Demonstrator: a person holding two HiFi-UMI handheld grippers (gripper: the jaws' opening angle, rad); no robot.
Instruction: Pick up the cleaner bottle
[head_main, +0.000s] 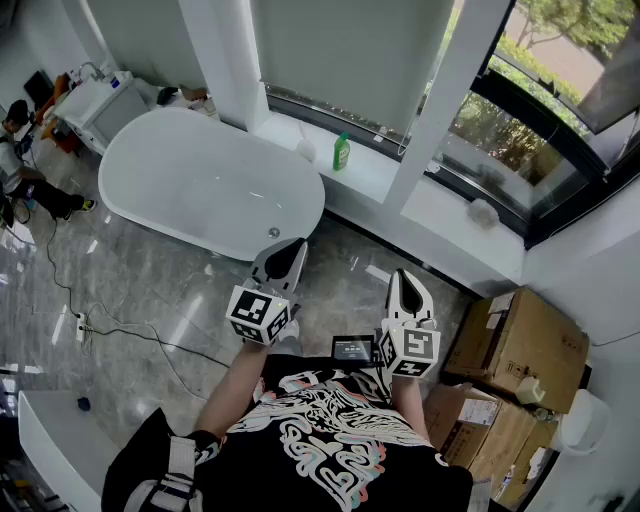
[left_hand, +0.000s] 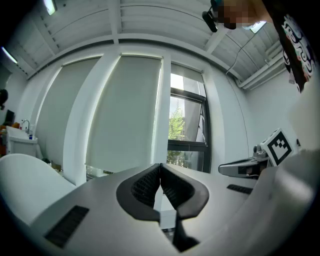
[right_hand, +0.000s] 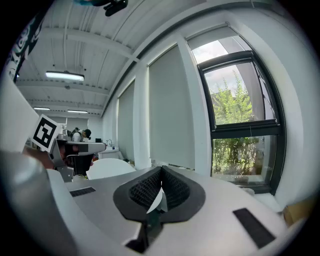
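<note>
The green cleaner bottle (head_main: 342, 152) stands upright on the white window sill (head_main: 370, 175), just behind the far end of the white bathtub (head_main: 210, 185). In the head view both grippers are held side by side over the marble floor, well short of the sill. My left gripper (head_main: 296, 245) is shut and empty, its tips near the tub's rim. My right gripper (head_main: 404, 277) is shut with nothing in it. In the left gripper view the jaws (left_hand: 160, 166) meet at their tips; in the right gripper view they (right_hand: 161, 170) do too. Neither gripper view shows the bottle.
Cardboard boxes (head_main: 520, 345) are stacked at the right by the wall. A cable (head_main: 120, 325) trails across the floor at the left. A pale cloth (head_main: 483, 212) lies on the sill further right. A person (head_main: 20, 170) sits far left beyond the tub.
</note>
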